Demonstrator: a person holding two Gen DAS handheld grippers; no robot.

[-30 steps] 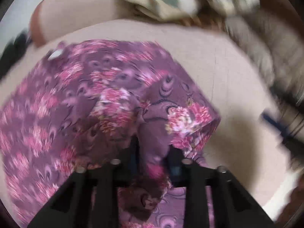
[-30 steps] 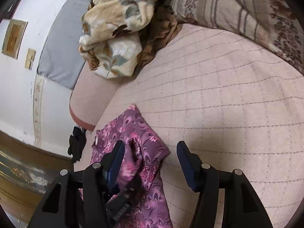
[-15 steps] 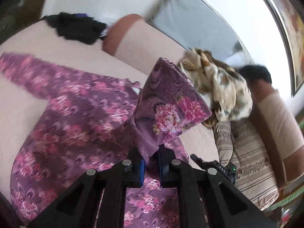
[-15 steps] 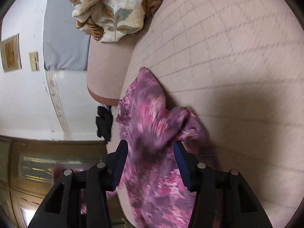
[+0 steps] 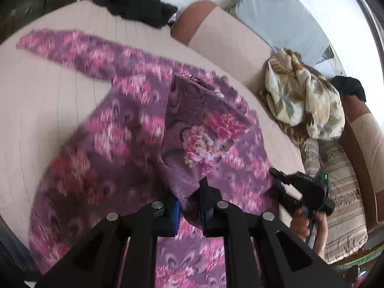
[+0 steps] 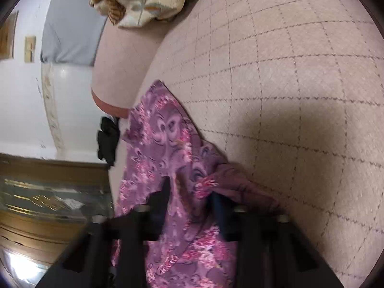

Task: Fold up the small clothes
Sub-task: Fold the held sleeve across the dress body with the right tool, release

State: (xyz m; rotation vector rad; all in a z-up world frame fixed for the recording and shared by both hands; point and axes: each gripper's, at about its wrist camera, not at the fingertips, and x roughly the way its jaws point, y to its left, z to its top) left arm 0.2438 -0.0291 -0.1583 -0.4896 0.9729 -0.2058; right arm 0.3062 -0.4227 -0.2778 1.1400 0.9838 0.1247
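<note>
Left wrist view: left claw (image 5: 188, 207) stays clamped on the purple top (image 5: 115, 129); at four o'clock, right claw (image 6: 189, 196) has just closed on its edge, so folding can begin.

Left gripper (image 5: 188, 207): matte black angular frame, silver round bolts, blue-padded fingers (image 5: 177, 212). Right gripper (image 6: 190, 201): identical black frame, blurred.

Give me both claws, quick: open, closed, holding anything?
Left claw: closed, holding a raised fold of the purple top.
Right claw: closed on the top's edge.
</note>
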